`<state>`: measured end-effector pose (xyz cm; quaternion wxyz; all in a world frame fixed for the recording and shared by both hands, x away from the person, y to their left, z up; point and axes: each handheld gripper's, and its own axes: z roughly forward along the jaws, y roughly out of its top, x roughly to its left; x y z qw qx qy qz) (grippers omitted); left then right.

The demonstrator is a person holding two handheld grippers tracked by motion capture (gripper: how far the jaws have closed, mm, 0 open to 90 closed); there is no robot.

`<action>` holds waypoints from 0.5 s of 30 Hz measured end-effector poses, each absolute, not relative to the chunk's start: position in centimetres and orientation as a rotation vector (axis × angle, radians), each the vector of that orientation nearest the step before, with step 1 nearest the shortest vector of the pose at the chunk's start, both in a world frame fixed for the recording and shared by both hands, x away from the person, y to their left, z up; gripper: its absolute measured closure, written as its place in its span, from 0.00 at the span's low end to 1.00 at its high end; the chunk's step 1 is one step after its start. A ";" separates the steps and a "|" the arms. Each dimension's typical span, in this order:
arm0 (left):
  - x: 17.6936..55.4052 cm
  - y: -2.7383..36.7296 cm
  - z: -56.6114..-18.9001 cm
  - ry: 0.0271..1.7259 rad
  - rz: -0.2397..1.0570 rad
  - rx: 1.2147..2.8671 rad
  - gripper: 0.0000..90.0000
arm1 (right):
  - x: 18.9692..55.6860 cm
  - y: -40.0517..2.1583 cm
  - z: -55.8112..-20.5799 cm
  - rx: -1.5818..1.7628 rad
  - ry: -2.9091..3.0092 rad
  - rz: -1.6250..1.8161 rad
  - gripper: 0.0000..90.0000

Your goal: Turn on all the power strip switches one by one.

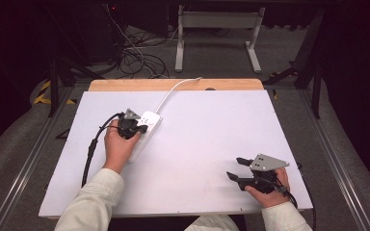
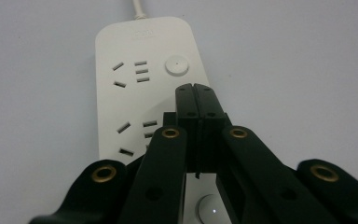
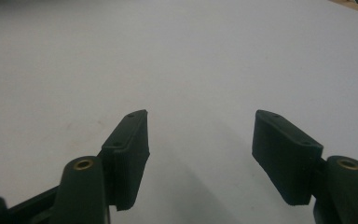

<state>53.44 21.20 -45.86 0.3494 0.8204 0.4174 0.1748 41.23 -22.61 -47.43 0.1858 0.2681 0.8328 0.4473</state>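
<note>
A white power strip (image 1: 144, 130) lies on the white table top (image 1: 207, 134), its white cord (image 1: 173, 91) running toward the far edge. My left gripper (image 1: 142, 128) hovers right over the strip with its jaws pressed together and nothing between them. In the left gripper view the shut tips (image 2: 196, 88) sit just below a round white button (image 2: 176, 65) on the power strip (image 2: 130, 93), beside its sockets. A second round button (image 2: 209, 207) shows under the jaws. My right gripper (image 1: 236, 168) rests at the near right of the table, jaws spread wide and empty (image 3: 200, 140).
A wooden board edge (image 1: 173, 84) runs along the far side of the table. Beyond it stand a white frame's legs (image 1: 217, 38) and tangled cables (image 1: 135, 53) on the floor. Metal rails (image 1: 337, 163) flank the table.
</note>
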 end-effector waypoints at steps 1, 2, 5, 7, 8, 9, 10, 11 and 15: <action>53.4 21.1 -45.8 1.079 0.471 2.134 1.00 | 41.2 -22.6 -47.4 0.754 2.346 1.260 0.41; 53.4 21.1 -45.8 1.079 0.471 2.134 1.00 | 41.2 -22.6 -47.4 0.754 2.346 1.260 0.41; 53.4 21.1 -45.9 1.083 0.463 2.134 1.00 | 41.2 -22.6 -47.4 0.753 2.347 1.260 0.41; 53.5 21.2 -45.9 1.082 0.465 2.134 1.00 | 41.2 -22.6 -47.4 0.751 2.346 1.261 0.41; 53.5 21.2 -45.9 1.087 0.461 2.133 1.00 | 41.2 -22.6 -47.4 0.751 2.346 1.261 0.41; 53.5 21.1 -45.9 1.097 0.453 2.131 1.00 | 41.2 -22.6 -47.4 0.751 2.346 1.262 0.41; 53.5 21.1 -45.9 1.097 0.453 2.131 1.00 | 41.2 -22.6 -47.4 0.751 2.346 1.262 0.41; 53.4 21.0 -45.9 1.102 0.461 2.135 1.00 | 41.2 -22.6 -47.4 0.750 2.347 1.261 0.41; 53.4 20.8 -45.9 1.106 0.465 2.136 1.00 | 41.2 -22.6 -47.4 0.748 2.352 1.262 0.41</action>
